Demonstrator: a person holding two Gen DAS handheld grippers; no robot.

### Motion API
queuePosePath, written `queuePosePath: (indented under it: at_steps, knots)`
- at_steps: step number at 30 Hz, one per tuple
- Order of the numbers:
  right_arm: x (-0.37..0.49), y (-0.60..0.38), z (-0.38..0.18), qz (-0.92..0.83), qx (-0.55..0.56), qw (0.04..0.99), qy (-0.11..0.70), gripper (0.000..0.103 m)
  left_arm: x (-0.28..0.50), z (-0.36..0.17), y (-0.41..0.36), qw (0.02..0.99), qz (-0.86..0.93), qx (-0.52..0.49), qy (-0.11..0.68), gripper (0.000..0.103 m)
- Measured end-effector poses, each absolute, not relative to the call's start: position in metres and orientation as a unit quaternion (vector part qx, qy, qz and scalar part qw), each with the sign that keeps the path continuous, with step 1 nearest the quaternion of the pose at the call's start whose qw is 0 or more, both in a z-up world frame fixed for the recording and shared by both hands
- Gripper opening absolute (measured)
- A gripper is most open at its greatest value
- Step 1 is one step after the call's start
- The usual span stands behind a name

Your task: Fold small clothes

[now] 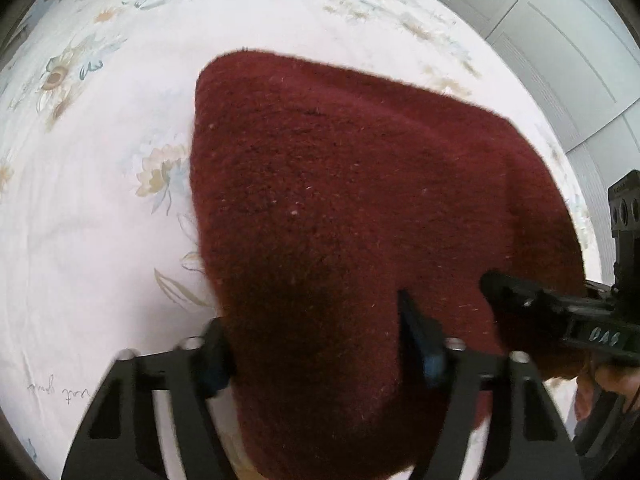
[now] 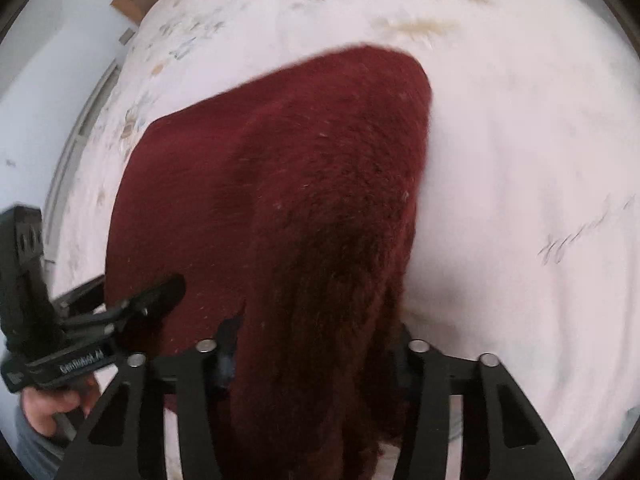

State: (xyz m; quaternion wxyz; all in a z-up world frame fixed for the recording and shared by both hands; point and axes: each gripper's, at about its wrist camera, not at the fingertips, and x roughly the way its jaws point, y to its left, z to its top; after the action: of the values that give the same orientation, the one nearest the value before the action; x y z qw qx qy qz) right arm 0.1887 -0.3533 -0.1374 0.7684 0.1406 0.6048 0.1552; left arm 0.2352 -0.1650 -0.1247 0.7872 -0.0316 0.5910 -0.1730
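On the bed (image 1: 100, 220), both our grippers, left (image 1: 316, 344) and right (image 2: 316, 340), have fingers pinching the maroon garment's (image 1: 360, 200) near edge; folding looks barely begun.

Left gripper (image 1: 320, 344) straddles near edge of dark red knit garment (image 1: 340, 200) on floral bedsheet (image 1: 100, 160); right gripper (image 1: 490, 286) enters at three o'clock.
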Motion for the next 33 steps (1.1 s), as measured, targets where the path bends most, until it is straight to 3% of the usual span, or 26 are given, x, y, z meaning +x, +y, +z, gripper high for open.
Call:
queuePosePath:
  at_steps: [3, 11, 15, 20, 24, 27, 30, 33]
  knots:
    - [0.182, -0.341, -0.106, 0.154, 0.110, 0.790, 0.583, 0.044, 0.234, -0.106, -0.158, 0.790, -0.182, -0.037, 0.584, 0.047]
    - [0.171, -0.286, -0.050, 0.196, 0.094, 0.812, 0.541, 0.043, 0.221, -0.051, -0.097, 0.816, -0.193, -0.044, 0.543, 0.046]
    - [0.169, -0.254, -0.056, 0.211, 0.100, 0.807, 0.542, 0.043, 0.212, -0.046, -0.058, 0.827, -0.175, -0.042, 0.532, 0.046]
    - [0.172, -0.229, -0.093, 0.202, 0.094, 0.787, 0.575, 0.044, 0.203, -0.077, -0.028, 0.822, -0.147, -0.035, 0.549, 0.047]
    - [0.169, -0.226, -0.121, 0.184, 0.094, 0.782, 0.589, 0.053, 0.196, -0.119, -0.018, 0.811, -0.131, -0.042, 0.569, 0.055]
    - [0.171, -0.237, -0.120, 0.179, 0.088, 0.787, 0.584, 0.062, 0.193, -0.124, -0.012, 0.817, -0.128, -0.054, 0.559, 0.065]
    - [0.168, -0.227, -0.114, 0.167, 0.059, 0.799, 0.575, 0.069, 0.194, -0.126, -0.013, 0.819, -0.124, -0.052, 0.558, 0.067]
    - [0.170, -0.229, -0.102, 0.163, 0.043, 0.806, 0.568, 0.070, 0.187, -0.125, -0.015, 0.817, -0.114, -0.060, 0.562, 0.071]
